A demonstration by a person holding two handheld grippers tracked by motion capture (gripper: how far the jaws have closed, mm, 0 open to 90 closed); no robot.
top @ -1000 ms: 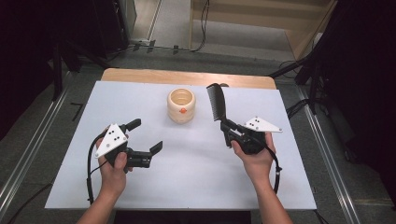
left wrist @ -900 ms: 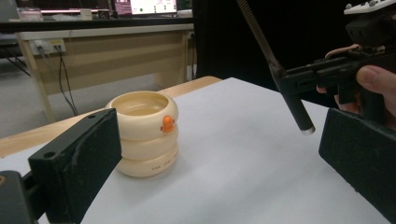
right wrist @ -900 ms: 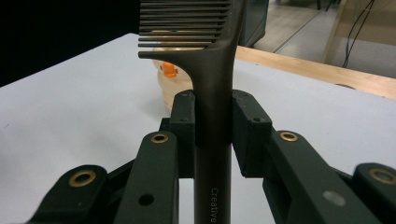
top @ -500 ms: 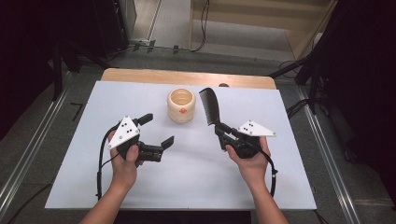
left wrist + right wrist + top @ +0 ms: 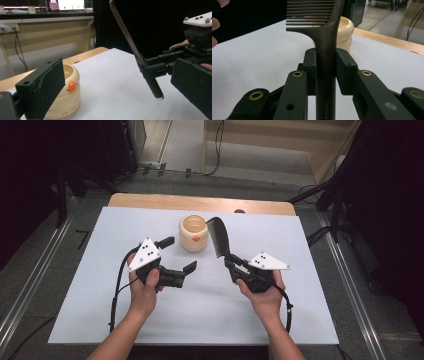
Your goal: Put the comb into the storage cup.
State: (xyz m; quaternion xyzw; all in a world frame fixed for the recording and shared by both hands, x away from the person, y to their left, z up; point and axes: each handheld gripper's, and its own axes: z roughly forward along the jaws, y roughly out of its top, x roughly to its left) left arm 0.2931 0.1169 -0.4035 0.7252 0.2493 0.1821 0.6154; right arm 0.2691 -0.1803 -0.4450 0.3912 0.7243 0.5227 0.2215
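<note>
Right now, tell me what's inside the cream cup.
The cream cup looks empty: the high view shows bare inner wall. Its floor is in shadow. The comb in the right hand-held gripper stands beside it, not in it.

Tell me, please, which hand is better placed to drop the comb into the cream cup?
The right. Its tool is already shut on the comb handle, with the comb raised beside the cup. The left tool stands open and holds nothing, so it would first need a handover.

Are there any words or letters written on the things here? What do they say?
"Creative" – pale letters on the comb handle, cut off by the picture's bottom edge, so there may be more.
Small reddish letters run round the bottom of the cream cup: too small and blurred to read.
</note>
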